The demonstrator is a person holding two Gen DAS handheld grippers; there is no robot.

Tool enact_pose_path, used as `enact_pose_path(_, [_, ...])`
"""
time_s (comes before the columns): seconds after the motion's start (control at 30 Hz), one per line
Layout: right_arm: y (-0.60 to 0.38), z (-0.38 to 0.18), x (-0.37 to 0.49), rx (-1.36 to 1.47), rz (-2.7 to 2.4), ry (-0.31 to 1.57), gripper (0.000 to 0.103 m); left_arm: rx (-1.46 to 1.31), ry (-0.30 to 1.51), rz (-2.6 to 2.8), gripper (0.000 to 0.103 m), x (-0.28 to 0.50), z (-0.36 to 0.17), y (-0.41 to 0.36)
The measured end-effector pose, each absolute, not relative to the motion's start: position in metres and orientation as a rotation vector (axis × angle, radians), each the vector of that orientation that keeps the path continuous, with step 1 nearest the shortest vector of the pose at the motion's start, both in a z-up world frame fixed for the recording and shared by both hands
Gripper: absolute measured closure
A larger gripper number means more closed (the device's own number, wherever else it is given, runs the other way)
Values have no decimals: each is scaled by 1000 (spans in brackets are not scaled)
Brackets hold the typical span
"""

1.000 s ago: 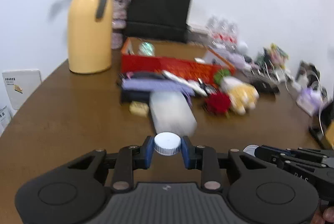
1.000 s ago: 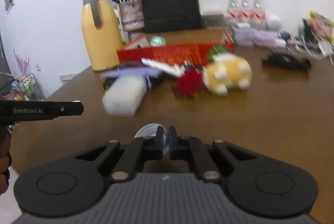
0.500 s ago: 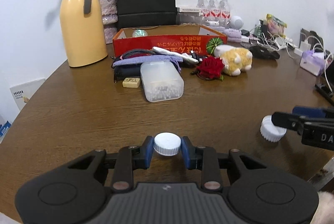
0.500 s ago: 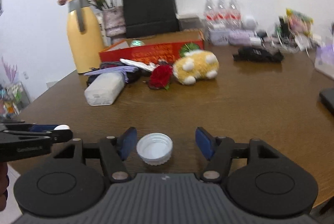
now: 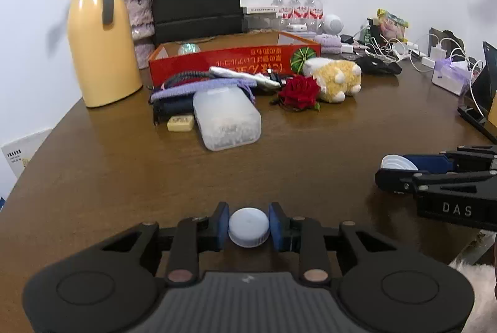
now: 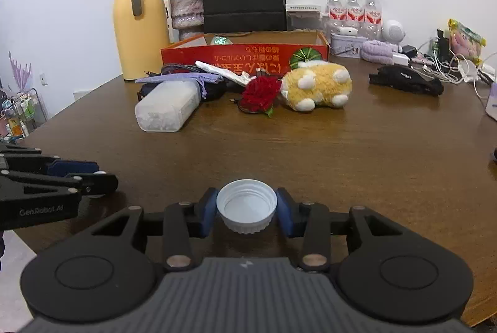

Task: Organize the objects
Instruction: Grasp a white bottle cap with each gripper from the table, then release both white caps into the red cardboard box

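Closing on the upturned cap (image 6: pixel 246 205) low over the near tabletop (image 6: pixel 357 152), the right fingers (image 6: pixel 208 210) flank it squarely, while the left fingers (image 5: pixel 221 225) grip a smaller cap (image 5: pixel 248 226).

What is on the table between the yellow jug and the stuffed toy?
In the left wrist view, a dark pouch pile, a frosted plastic box and a red rose lie between the yellow jug and the stuffed toy.
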State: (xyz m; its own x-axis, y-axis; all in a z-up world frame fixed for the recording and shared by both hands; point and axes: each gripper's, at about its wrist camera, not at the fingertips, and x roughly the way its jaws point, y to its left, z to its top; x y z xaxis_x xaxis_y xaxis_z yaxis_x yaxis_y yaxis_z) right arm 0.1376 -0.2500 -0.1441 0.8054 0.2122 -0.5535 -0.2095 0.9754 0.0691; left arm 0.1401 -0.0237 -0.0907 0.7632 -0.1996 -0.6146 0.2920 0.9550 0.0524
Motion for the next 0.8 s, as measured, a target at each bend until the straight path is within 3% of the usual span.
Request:
enact_pose_path(0.2, [-266,-108,162,-18,231,507,62,105,574,-273,77,178,-55,-12])
enact_pose_path(0.43, [-279,-30,268,-58,315,344,62,64,489,-364,77,305,21,-11])
enact_pose_path(0.6, [-272,-15,427,0,412,507,62,71,619,-307,77,443,22,-36])
enact_pose_path(0.8, [-243,-82,593,-23,252,751,60,-2,830,-174,77,572,-24,-43])
